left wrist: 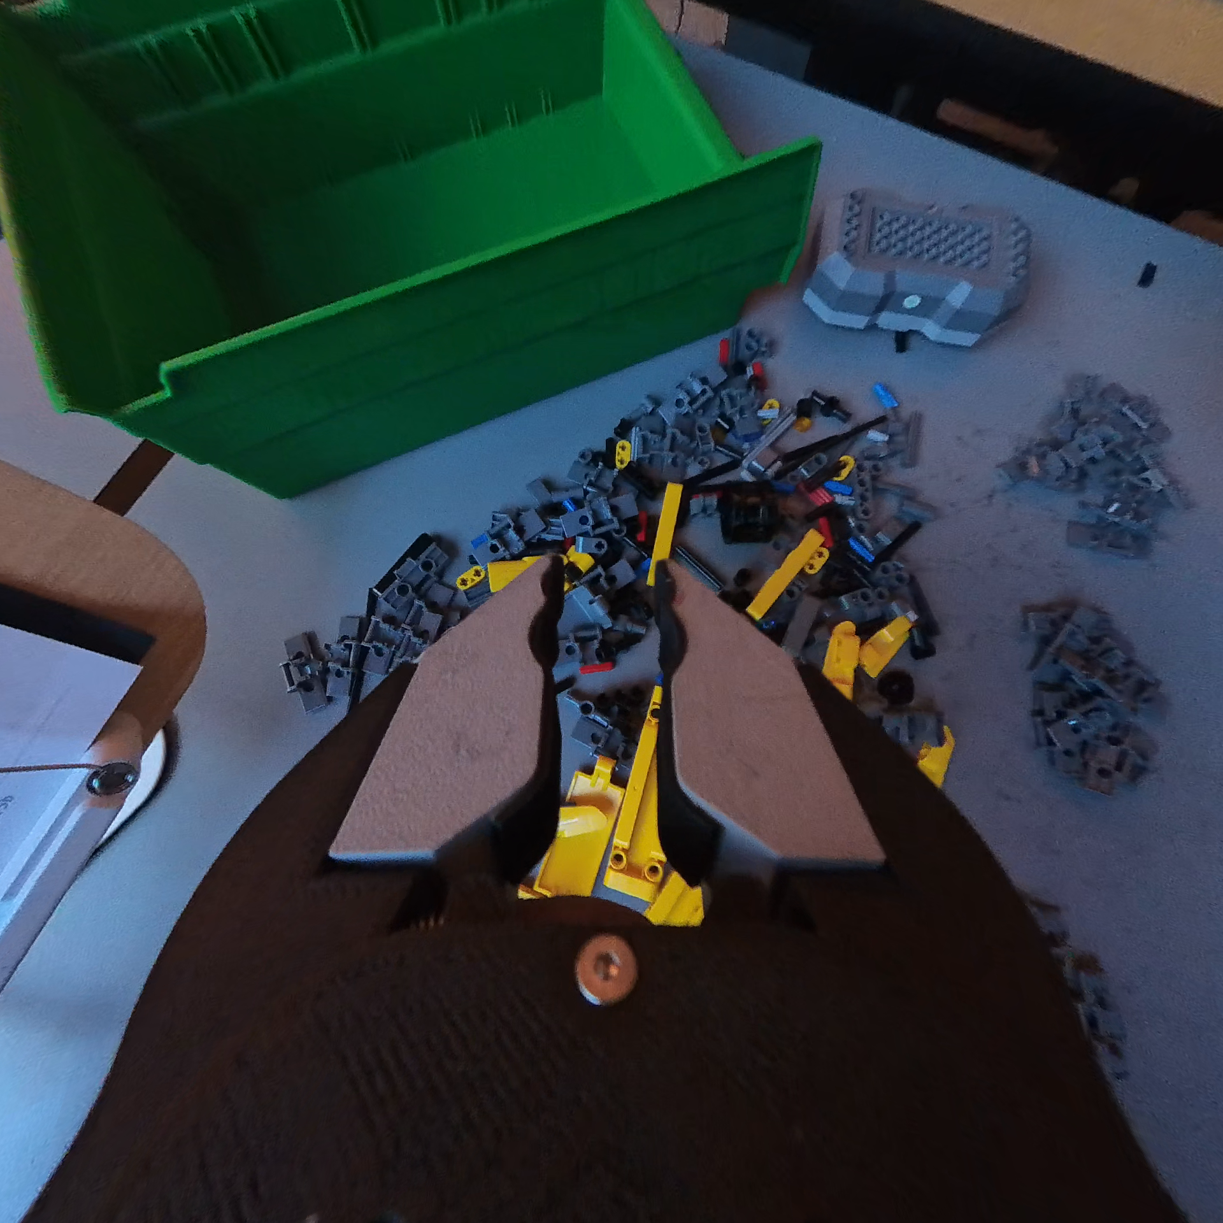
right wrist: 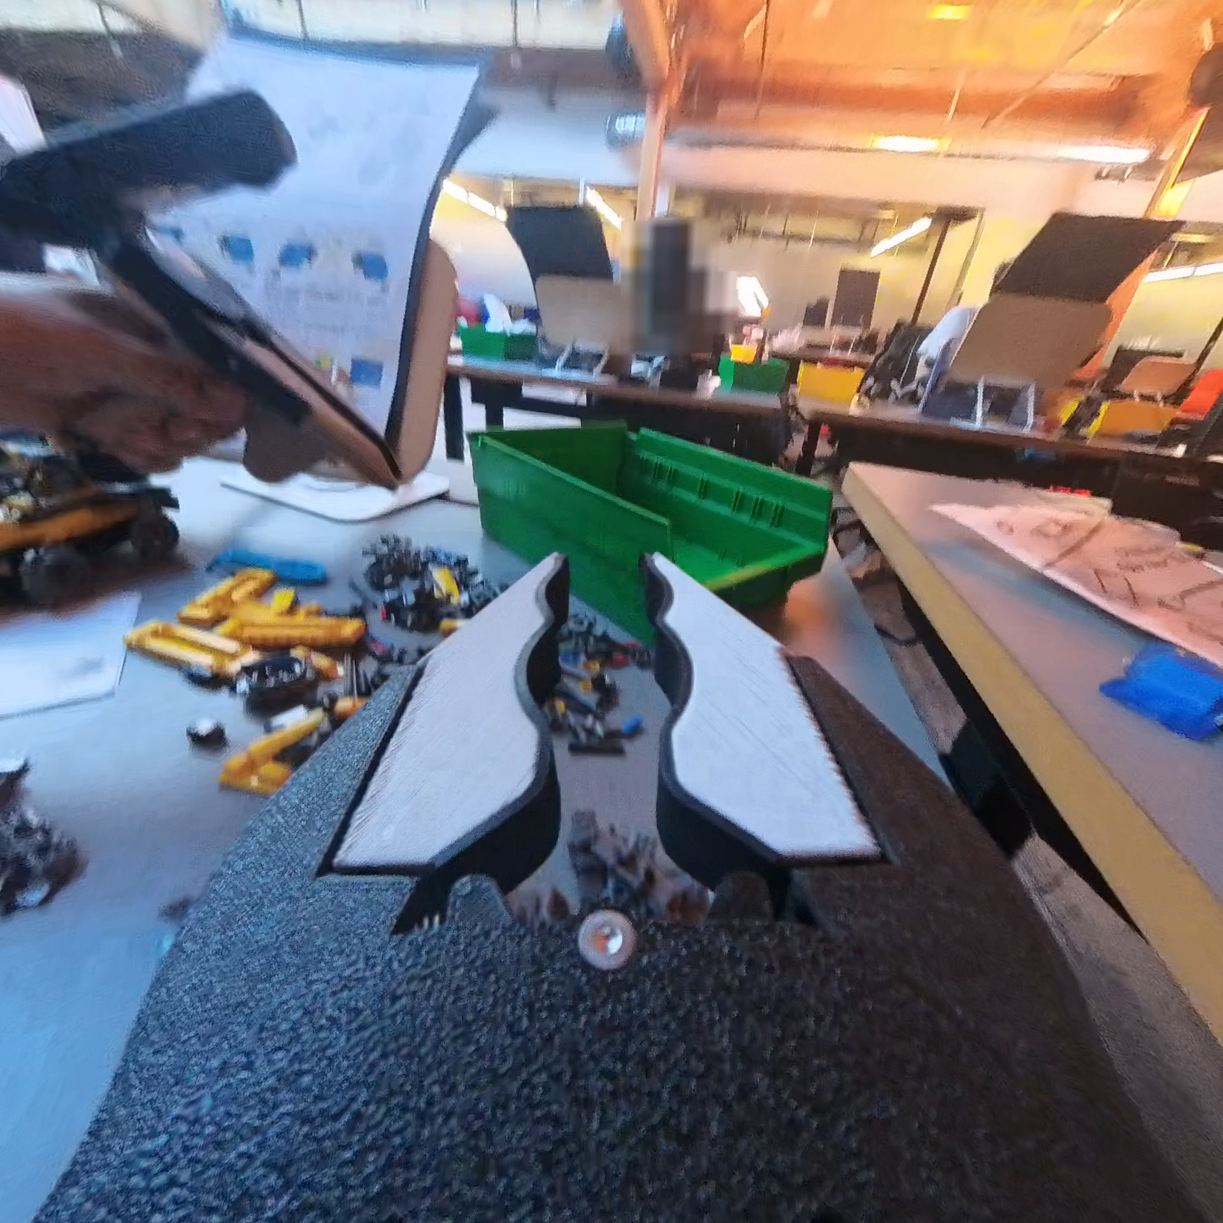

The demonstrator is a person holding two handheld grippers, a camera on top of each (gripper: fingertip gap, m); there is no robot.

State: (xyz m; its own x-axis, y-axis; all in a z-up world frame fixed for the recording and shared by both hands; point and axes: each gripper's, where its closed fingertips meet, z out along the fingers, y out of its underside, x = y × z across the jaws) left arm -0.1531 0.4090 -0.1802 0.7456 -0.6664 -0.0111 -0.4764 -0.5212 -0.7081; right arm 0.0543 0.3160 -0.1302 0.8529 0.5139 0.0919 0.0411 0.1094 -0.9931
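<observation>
**Both claws open over loose bricks – green bin bare**

Left gripper (left wrist: 609,576): hovering low over a spread heap of small grey, black, yellow, red and blue plastic building pieces (left wrist: 728,490) on the pale grey table (left wrist: 993,926). Jaws parted, with a clear gap between the tips and nothing clamped. One long yellow beam (left wrist: 665,529) lying just past the right-hand fingertip, apart from it as far as can be told. Directly under the fingers, a large yellow moulded panel (left wrist: 595,834) flat on the table.

Right gripper (right wrist: 605,576): raised above the near edge of the same scatter, pointing toward the bin. Jaws likewise apart, empty.

Large green plastic storage bin with dividers (left wrist: 423,370): just beyond the heap, front wall near the outermost pieces. No piece visible in the near compartment; far compartments only partly in view, so possibly not bare.

Away to the right of the heap, well apart from it, two tidy mounds of all-grey pieces (left wrist: 1098,456) – one behind the other. Behind them, a grey studded base assembly (left wrist: 920,265) close to the bin's corner.

In the blurred right wrist view: several yellow beams (right wrist: 265,629) grouped left of the dark scatter, and a yellow-and-black wheeled model (right wrist: 59,523) at the far left edge.
</observation>
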